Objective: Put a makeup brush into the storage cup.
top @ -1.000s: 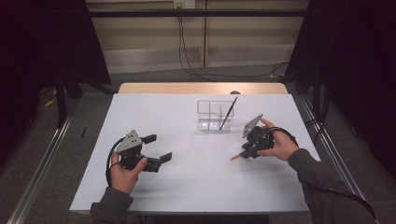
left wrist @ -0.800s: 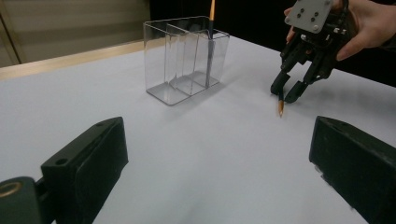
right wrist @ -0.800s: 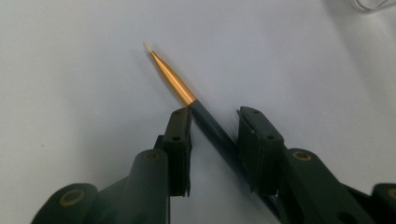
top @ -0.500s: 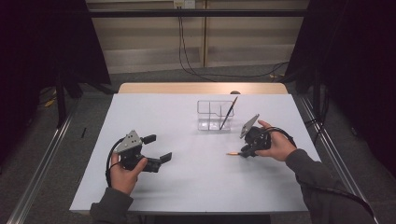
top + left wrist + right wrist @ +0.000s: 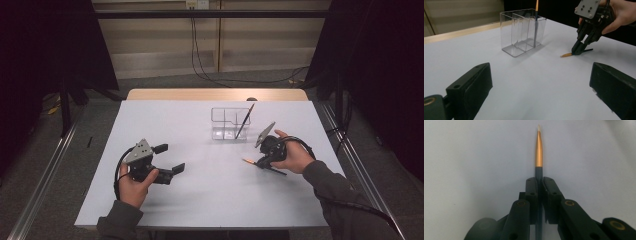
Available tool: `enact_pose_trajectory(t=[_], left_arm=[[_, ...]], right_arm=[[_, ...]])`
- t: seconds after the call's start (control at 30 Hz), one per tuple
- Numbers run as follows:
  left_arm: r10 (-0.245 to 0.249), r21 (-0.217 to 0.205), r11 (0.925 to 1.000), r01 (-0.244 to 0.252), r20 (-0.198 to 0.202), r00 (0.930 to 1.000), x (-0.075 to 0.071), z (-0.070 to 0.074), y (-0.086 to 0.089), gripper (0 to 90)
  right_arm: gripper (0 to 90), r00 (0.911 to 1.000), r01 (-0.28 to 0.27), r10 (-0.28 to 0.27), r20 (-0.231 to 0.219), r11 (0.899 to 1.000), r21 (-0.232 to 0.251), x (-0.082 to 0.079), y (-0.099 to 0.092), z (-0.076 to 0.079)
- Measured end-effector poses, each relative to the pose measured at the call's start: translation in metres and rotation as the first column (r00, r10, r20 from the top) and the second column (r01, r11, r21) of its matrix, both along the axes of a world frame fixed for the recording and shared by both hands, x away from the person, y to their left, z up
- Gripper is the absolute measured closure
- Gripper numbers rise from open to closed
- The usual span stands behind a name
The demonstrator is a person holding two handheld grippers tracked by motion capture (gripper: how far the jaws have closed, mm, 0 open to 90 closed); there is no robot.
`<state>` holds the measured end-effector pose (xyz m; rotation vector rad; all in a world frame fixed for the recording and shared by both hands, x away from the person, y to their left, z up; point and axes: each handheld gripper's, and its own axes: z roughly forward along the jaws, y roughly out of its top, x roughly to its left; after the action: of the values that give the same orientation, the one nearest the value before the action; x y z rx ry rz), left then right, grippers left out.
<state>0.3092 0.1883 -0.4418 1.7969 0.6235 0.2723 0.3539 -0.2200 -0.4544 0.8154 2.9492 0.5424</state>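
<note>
A thin dark paintbrush with a gold ferrule lies on the white table at the right. My right gripper points down at it. Its jaws have just been closing and now pinch the dark handle just behind the ferrule. The handle's rear end sticks out toward the person's right hand. My left gripper rests at the table's left, held level, jaws wide apart with nothing between them. A second brush leans in a clear compartmented holder.
The clear holder stands toward the back of the table, just beyond the right gripper. A wooden strip runs along the table's far edge. Dark curtains and a floor rail flank the table.
The right gripper's jaws have drawn together onto the brush on the table. Both hands have kept their places, and the left gripper stands as before.
</note>
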Motion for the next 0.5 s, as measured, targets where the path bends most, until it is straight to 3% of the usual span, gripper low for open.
enact_pose_trajectory(t=[0.27, 0.5], left_arm=[[0.012, 0.01, 0.9999, -0.012, -0.003, 0.9999, -0.0014, -0.0002, 0.0, 4.3], [-0.002, -0.004, 1.0, 0.002, -0.001, 1.0, -0.0023, 0.0001, -0.0004, 4.4]], right_arm=[[83.5, 0.9998, 0.016, -0.016, -0.014, 1.0, 0.024, 0.0007, -0.003, -0.0012], [83.2, 0.9991, 0.042, -0.042, -0.005, 0.999, 0.002, -0.0009, 0.0006, -0.0006]])
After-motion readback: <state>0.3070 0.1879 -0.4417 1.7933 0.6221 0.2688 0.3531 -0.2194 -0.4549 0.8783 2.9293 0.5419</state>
